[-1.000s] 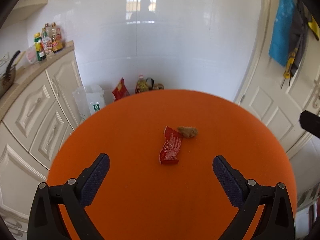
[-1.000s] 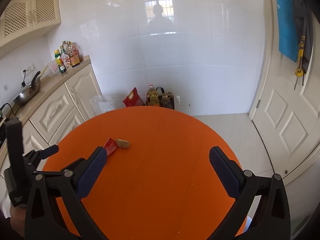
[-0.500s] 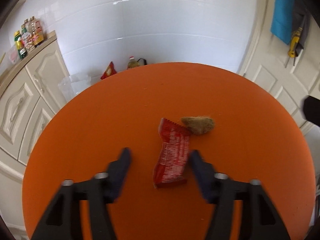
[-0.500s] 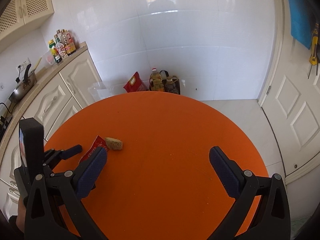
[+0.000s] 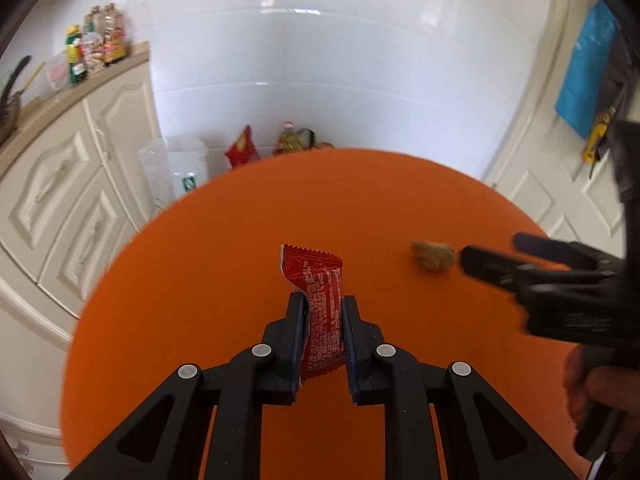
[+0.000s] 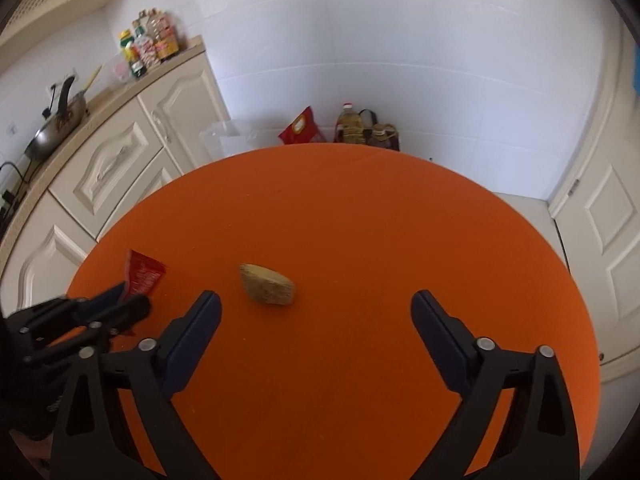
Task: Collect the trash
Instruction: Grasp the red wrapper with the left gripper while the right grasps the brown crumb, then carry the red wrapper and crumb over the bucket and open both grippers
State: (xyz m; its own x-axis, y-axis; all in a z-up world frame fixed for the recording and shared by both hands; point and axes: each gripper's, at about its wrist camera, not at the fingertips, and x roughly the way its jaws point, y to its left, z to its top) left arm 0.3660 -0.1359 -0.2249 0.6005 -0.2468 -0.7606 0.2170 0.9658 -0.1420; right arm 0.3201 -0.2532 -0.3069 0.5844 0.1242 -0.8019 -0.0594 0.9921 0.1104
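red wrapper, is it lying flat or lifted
Cannot tell; the red wrapper sits between the closing left gripper, above the orange table.

Home kitchen: cream panelled cabinets [image 6: 116, 164], wok [image 6: 52, 130] on the countertop, sauce bottles [image 6: 150, 46], white tiled walls [image 6: 400, 60], oil jugs [image 6: 352, 126] on the floor.

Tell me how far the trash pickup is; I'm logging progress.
Nothing is collected yet. In hand: the left tongs are closing on the red wrapper, with it between the pads. Left: the brown scrap still lies on the orange table, ahead of the right tongs, whose jaws are closing.
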